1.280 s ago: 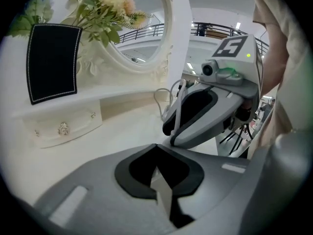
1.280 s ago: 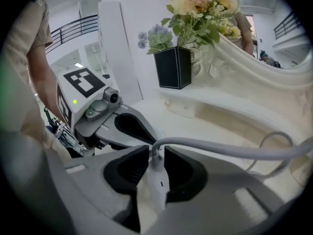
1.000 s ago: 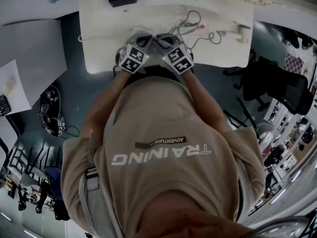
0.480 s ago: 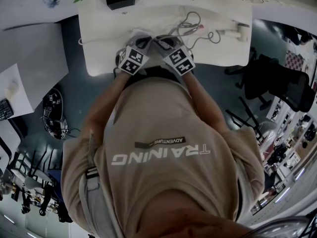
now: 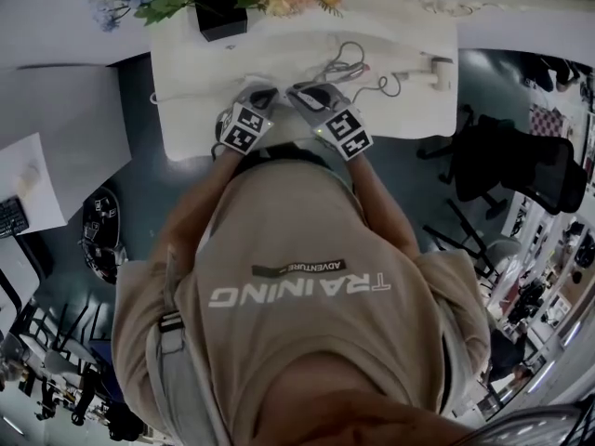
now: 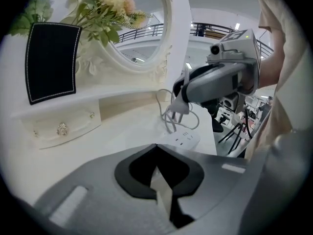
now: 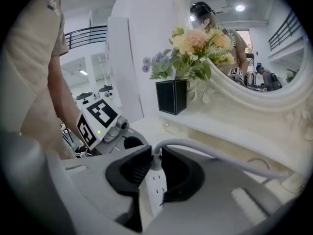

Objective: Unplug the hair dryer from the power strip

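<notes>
My right gripper [image 7: 154, 155] is shut on a white plug [image 7: 155, 164], whose grey cable runs off to the right. In the left gripper view the plug [image 6: 180, 106] hangs in the right gripper [image 6: 180, 99] just above the white power strip [image 6: 185, 140], apart from it, with cable loops beneath. The strip [image 7: 157, 192] lies below my right jaws. My left gripper [image 6: 156, 146] rests low over the white table [image 6: 122, 136], shut with nothing in it, short of the strip. In the head view the hair dryer [image 5: 437, 68] lies at the table's right, with both grippers [image 5: 260, 93] [image 5: 302, 91] near the front edge.
A black vase of flowers [image 5: 221, 12] stands at the table's back left, before an oval mirror [image 6: 142, 28]. A small drawer with a knob [image 6: 62, 129] sits under the shelf. Loose cables [image 5: 349, 63] lie mid-table. A black office chair [image 5: 521, 170] is on the floor to the right.
The head view has shifted, so the table sits higher in it. Both grippers stay close together at the table's front; the right one has edged slightly right.
</notes>
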The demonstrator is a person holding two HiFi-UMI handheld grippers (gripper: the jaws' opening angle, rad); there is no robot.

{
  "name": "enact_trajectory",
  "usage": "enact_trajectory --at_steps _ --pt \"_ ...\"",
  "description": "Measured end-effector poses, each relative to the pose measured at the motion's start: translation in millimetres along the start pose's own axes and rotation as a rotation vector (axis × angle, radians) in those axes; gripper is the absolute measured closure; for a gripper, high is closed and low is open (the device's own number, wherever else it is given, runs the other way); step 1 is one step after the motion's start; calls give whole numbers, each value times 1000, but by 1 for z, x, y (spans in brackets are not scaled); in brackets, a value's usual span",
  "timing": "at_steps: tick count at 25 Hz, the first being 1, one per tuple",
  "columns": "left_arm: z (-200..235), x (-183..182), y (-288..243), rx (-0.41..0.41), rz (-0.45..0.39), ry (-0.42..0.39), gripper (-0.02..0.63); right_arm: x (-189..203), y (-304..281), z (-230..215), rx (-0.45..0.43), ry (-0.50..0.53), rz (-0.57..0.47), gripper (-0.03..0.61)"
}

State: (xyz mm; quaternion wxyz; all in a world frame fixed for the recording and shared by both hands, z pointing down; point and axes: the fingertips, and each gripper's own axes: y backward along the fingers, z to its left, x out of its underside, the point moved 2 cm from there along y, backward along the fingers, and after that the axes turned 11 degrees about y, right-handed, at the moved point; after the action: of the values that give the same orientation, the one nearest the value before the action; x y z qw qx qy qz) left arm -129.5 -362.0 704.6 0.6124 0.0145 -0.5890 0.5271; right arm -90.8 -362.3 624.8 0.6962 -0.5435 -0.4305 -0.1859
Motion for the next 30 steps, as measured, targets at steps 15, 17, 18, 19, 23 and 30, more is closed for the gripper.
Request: enact_trajectory --at_steps 15,17,18,19,23,30 --pt "-16 -35 14 -19 -27 -22 607 -46 78 -31 57 -58 -285 508" --pt "-21 -54 27 -11 -93 -31 607 -51 86 -34 61 -64 -326 508" --pt "-24 -65 35 -9 -129 -42 607 -53 89 -36 65 -60 -335 508" --pt "-26 -75 45 -11 -163 -51 607 -56 91 -38 69 -54 -343 508" --pt "-23 -110 83 -47 -289 -7 607 -68 100 -46 70 -76 -407 508" --pt "-5 -150 131 -76 -437 72 607 -104 114 -66 111 -96 -525 508"
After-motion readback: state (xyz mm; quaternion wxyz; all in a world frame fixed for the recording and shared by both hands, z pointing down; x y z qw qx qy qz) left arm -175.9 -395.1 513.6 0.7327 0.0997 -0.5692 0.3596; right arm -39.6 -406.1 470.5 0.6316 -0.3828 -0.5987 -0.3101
